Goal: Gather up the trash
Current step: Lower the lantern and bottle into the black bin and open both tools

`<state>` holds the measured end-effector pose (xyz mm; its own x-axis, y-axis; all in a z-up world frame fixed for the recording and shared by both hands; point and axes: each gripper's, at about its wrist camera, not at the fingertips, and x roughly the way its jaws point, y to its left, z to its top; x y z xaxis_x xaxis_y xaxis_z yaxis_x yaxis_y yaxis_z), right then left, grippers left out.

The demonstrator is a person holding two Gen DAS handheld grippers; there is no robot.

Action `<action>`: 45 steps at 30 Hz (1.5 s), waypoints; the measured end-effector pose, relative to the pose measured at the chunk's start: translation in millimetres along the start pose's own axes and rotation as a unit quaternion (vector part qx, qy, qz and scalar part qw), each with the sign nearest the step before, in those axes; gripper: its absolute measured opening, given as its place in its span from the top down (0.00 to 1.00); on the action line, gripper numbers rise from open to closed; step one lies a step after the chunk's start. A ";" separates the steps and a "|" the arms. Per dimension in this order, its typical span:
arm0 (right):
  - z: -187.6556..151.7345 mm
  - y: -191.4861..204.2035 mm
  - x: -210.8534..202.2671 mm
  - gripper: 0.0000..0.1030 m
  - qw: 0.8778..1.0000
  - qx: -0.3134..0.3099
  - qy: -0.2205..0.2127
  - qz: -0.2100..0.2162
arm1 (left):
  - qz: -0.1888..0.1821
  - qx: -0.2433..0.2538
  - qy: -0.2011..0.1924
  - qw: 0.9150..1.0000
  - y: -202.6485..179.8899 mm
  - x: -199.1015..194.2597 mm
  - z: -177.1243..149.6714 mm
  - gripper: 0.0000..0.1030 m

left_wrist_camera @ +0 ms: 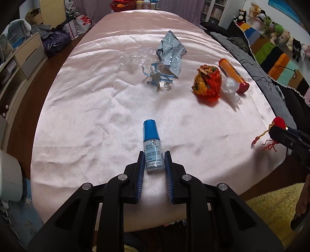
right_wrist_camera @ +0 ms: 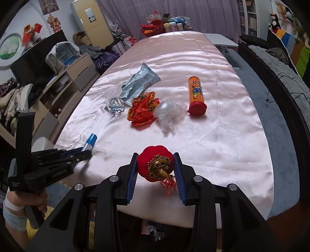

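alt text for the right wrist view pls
The right gripper grips a red lantern ornament over a pink-covered table. Beyond lie wrappers, a foil pouch and an orange tube.

Long tabletop draped in glossy pink satin, daylight reflecting off its folds. Purple curtain behind; white bookshelf at far right. Low drawer cabinet along the left wall, dark wood floor, plush toys lining a striped crocheted blanket.
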<state>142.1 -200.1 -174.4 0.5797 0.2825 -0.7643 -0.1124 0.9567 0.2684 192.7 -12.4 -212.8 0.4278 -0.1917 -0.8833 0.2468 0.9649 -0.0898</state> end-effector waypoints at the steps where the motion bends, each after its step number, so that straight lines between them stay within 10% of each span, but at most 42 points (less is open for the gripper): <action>1: -3.7 3.4 -4.3 0.64 1.000 -0.001 -0.001 0.001 | 0.002 0.004 0.000 1.000 -3.6 -3.2 -7.5 0.82; 23: -111.2 30.5 -9.3 0.64 0.997 -0.014 0.079 -0.015 | -0.057 0.013 0.029 0.998 -50.5 -40.3 -137.6 0.82; 40: -130.8 31.2 1.5 0.63 0.994 0.004 0.107 -0.003 | -0.065 0.006 0.062 0.996 -52.0 -23.5 -162.0 0.82; 45: -126.0 31.5 -2.3 0.35 0.995 0.012 0.097 -0.005 | -0.052 -0.005 0.052 0.997 -45.5 -27.8 -161.1 0.61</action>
<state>35.6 -161.8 -238.0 0.4140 0.2831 -0.8651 -0.0864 0.9583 0.2722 29.5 -22.1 -258.2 0.3074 -0.2720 -0.9119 0.2767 0.9424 -0.1878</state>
